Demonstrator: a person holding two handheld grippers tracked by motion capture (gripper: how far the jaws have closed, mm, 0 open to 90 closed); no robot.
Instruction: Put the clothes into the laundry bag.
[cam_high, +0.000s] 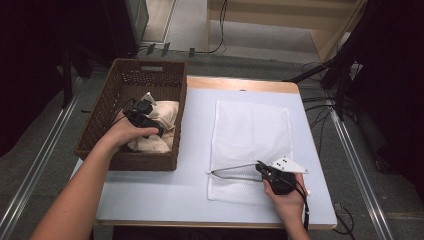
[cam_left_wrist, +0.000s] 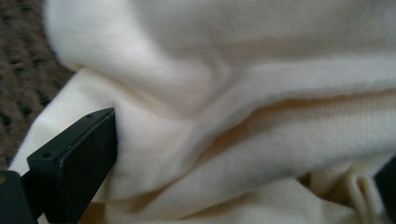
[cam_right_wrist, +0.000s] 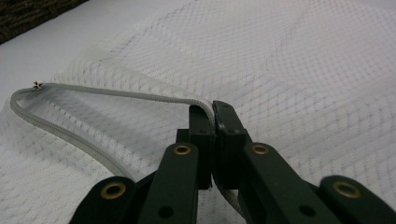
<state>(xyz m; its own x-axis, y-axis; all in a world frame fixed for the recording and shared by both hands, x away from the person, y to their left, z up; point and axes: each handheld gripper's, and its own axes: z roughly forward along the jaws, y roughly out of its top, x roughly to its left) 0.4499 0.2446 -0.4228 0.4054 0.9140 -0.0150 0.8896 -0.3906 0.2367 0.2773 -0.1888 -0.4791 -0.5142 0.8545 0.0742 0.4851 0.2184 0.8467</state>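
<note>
our right gripper (cam_right_wrist: 212, 109) has its fingers clenched on the zipper (cam_right_wrist: 116, 93) of the mesh bag (cam_high: 250, 135) at the surface's near edge, holding its mouth open. our left gripper (cam_high: 145, 120), fingers released, hangs over the cloth (cam_high: 162, 112) in the basket (cam_high: 100, 125), ready to grab.

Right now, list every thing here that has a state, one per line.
White mesh laundry bag: flat on the table, zipper edge lifted open.
Cream cloth: crumpled in the basket.
Brown wicker basket: upright, on the table's left.
Left gripper: open around the cloth.
Right gripper: shut on the zipper edge.
</note>
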